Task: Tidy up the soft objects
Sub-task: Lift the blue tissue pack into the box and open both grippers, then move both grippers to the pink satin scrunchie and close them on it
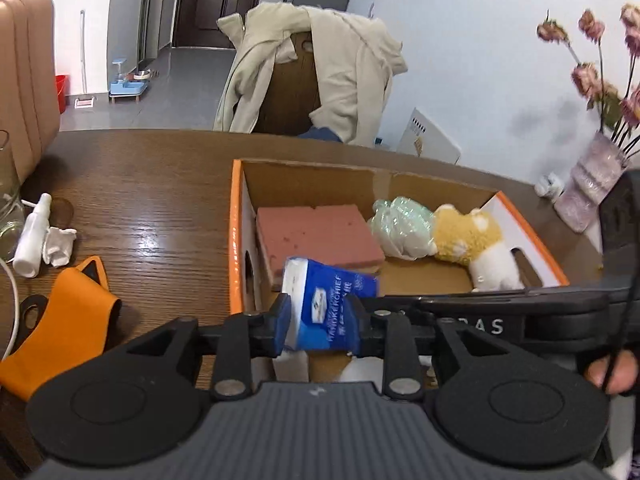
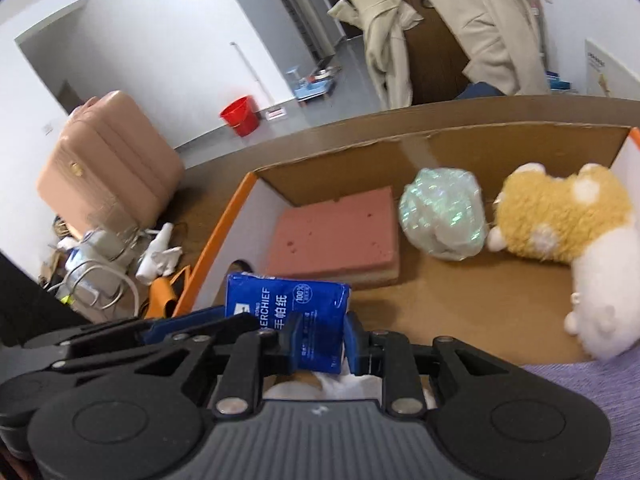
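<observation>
Tissues in a blue packet sit at the near left corner of the cardboard box, held up just on the near side of the pink sponge. The left gripper pinches the packet, with a blue pad against each of its sides. In the right wrist view the right gripper also pinches the same packet across its near end, and the left tool reaches in from the left beside it.

Inside the box the sponge lies flat against the left wall. To its right is a shiny pale green bundle, touching a yellow and white plush toy that lies at the right end. The box has orange edges and stands on a dark wooden table.

Left of the box, on the table, lie an orange soft piece, a white spray bottle and a crumpled white tissue just beside it. At the far right stands a vase with dried flowers. Beyond the table's far edge a chair carries a beige coat. A pink suitcase stands at the far left, with a red bucket on the floor beyond it.
</observation>
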`<state>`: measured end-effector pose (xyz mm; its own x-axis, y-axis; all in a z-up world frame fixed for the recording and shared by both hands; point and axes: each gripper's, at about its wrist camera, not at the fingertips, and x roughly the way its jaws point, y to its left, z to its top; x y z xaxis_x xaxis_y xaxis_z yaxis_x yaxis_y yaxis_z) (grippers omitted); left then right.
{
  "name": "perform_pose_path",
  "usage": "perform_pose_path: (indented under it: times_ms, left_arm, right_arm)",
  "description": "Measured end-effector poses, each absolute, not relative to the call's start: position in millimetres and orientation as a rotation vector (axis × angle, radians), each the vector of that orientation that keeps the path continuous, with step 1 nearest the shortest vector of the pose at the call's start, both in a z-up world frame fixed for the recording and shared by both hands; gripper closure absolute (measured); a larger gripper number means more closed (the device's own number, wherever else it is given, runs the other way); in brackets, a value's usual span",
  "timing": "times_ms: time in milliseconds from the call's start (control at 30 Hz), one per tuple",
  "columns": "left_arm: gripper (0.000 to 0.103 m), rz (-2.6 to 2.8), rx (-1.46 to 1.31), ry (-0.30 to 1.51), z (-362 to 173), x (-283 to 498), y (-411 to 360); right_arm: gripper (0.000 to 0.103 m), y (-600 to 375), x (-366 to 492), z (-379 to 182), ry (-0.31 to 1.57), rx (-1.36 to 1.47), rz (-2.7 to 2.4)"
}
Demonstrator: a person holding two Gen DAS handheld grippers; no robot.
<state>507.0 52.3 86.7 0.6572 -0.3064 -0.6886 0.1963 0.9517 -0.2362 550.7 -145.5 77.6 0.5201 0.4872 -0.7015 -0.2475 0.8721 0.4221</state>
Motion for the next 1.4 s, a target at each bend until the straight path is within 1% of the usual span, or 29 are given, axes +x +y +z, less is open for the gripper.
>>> perform_pose_path:
  times_ms: [33, 67, 167, 400, 467, 567, 700, 767, 800, 833, 867, 967, 1033, 1067, 1133, 1267, 1400]
  left_arm:
    - [0.069, -0.286, -0.148, 0.796, 89.8, 505.1, 54.1]
    - [0.067, -0.275, -0.146, 0.786, 93.6, 504.9, 55.1]
    - [0.067, -0.247, -0.16, 0.757, 106.3, 500.2, 60.4]
    - [0.067, -0.233, -0.147, 0.672, 144.8, 465.0, 59.5]
    - [0.063, -0.235, -0.142, 0.643, 156.2, 449.9, 56.3]
    - [0.057, -0.237, -0.133, 0.593, 167.4, 419.6, 53.9]
    - [0.046, -0.221, -0.116, 0.526, 166.4, 363.1, 51.0]
    - [0.034, -0.201, -0.098, 0.476, 159.5, 327.0, 49.1]
    - [0.031, -0.186, -0.082, 0.442, 154.1, 306.6, 47.0]
    - [0.027, -0.168, -0.067, 0.414, 148.4, 288.3, 45.1]
    - [0.021, -0.153, -0.056, 0.383, 142.0, 270.2, 43.9]
    - [0.008, -0.121, -0.031, 0.301, 120.5, 217.5, 39.7]
    - [0.004, -0.113, -0.019, 0.261, 105.4, 186.9, 36.2]
    - [0.003, -0.111, -0.014, 0.248, 97.7, 172.3, 34.4]
    - [0.002, -0.101, -0.024, 0.235, 83.8, 147.7, 31.0]
    - [0.0, -0.13, -0.027, 0.274, 63.0, 121.6, 25.9]
    - [0.0, -0.148, -0.009, 0.304, 54.6, 113.8, 19.0]
  right_arm:
    - [0.08, -144.4, 549.5, 77.6, 0.926, 0.285, 0.457]
    - [0.08, -144.4, 549.2, 78.0, 0.93, 0.29, 0.459]
    - [0.08, -145.0, 545.0, 86.2, 0.906, 0.266, 0.424]
    - [0.077, -163.0, 514.8, 134.5, 0.797, 0.236, 0.434]
    - [0.073, -171.3, 502.3, 149.6, 0.761, 0.237, 0.431]
    - [0.07, -182.5, 480.3, 166.8, 0.714, 0.22, 0.425]
    - [0.061, -195.8, 433.0, 178.0, 0.636, 0.157, 0.413]
    - [0.053, -202.7, 399.5, 177.7, 0.567, 0.101, 0.404]
    - [0.049, -205.4, 382.6, 176.1, 0.533, 0.071, 0.39]
    - [0.049, -208.1, 365.0, 173.6, 0.5, 0.042, 0.371]
    - [0.048, -211.6, 346.5, 170.7, 0.463, 0.014, 0.357]
    - [0.037, -222.0, 292.7, 155.7, 0.368, -0.034, 0.346]
    - [0.025, -229.7, 260.0, 140.1, 0.337, -0.025, 0.339]
    - [0.023, -232.4, 247.0, 132.8, 0.333, -0.022, 0.334]
    - [0.017, -234.7, 220.0, 114.1, 0.33, -0.043, 0.317]
    - [0.015, -235.4, 166.5, 75.1, 0.347, -0.069, 0.286]
    - [0.014, -236.0, 131.7, 51.5, 0.373, -0.055, 0.331]
